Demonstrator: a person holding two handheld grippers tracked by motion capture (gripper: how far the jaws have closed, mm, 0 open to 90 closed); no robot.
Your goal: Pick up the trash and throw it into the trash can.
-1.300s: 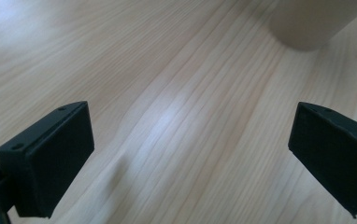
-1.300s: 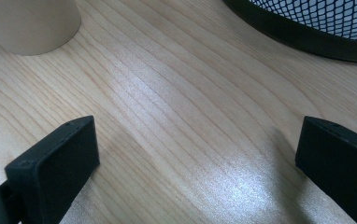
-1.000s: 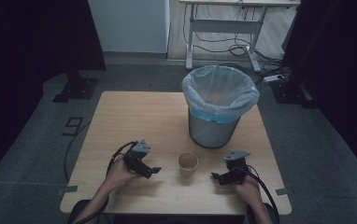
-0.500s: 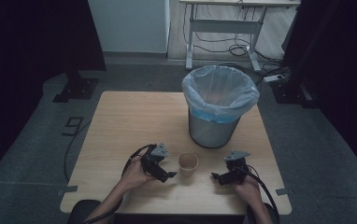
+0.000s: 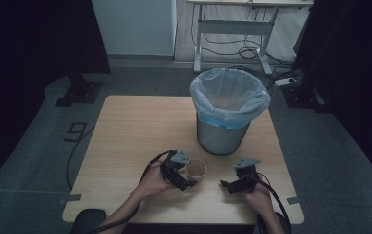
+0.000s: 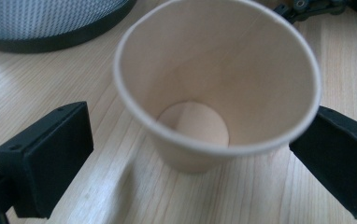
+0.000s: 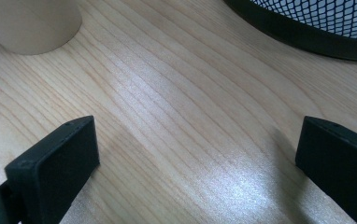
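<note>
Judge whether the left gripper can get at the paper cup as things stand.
Probably yes: the left gripper is open with its jaws either side of the paper cup, and nothing lies between them.

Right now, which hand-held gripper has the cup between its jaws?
The left hand-held gripper: its open jaws sit either side of the paper cup. The right hand-held gripper is open too, over bare table, with the cup off to one side.

1. One paper cup [image 5: 196, 168], at 6 o'clock on the table [image 5: 125, 126].
2. One mesh bin [image 5: 229, 111] (lined with one plastic bag), at 3 o'clock.
3. Two grippers: left gripper [image 5: 186, 183], right gripper [image 5: 224, 185].
</note>
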